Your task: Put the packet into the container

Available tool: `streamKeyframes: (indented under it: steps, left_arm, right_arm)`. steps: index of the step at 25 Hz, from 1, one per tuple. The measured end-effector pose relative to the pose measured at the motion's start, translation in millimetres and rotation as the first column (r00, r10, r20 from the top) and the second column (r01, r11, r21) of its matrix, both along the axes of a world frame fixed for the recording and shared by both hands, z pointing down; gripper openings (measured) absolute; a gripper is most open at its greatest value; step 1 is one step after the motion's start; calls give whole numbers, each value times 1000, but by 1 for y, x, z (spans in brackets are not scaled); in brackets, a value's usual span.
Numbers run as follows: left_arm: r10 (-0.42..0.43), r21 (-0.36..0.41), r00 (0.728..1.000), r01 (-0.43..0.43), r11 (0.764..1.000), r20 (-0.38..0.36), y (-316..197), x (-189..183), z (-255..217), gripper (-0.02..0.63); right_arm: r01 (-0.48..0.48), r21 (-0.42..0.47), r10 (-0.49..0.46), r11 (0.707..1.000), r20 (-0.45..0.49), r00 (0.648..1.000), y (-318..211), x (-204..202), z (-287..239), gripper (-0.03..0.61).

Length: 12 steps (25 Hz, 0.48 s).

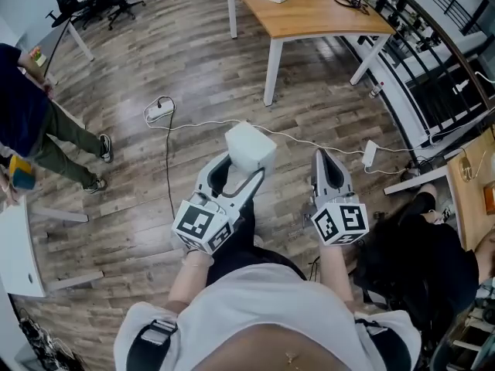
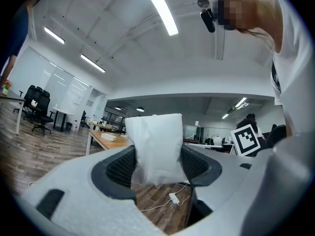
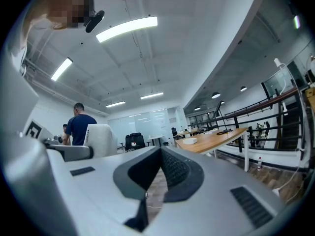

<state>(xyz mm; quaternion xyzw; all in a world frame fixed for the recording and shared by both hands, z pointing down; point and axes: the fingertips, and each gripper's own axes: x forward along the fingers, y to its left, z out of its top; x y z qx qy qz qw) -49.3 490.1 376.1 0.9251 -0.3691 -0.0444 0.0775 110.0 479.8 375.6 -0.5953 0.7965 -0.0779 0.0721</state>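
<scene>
Two grippers up: my left gripper (image 1: 244, 171) pinches the white packet (image 2: 156, 146) between fairly wide jaws, and my right gripper (image 3: 160, 156) sits closed and empty.

Bright, even indoor light all round. Long ceiling strip lights (image 2: 160, 9) blaze white in both gripper views, slightly blown out. Head view: wooden floor (image 1: 193, 76) evenly lit, shadows soft, faint sheen on planks. White packet (image 1: 250, 147) close to overexposed. Heavy fisheye bend everywhere, dark vignette ringing gripper views. Foreground nearest lens soft, distant office sharper.
</scene>
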Motion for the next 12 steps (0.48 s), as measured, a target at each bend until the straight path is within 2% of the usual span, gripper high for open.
streamKeyframes:
  steps: [12]
  left_arm:
    - [0, 2, 1000, 0, 1000, 0, -72, 0, 4, 293]
  right_arm:
    - [14, -8, -14, 1000, 11, 1000, -72, -7, 7, 11]
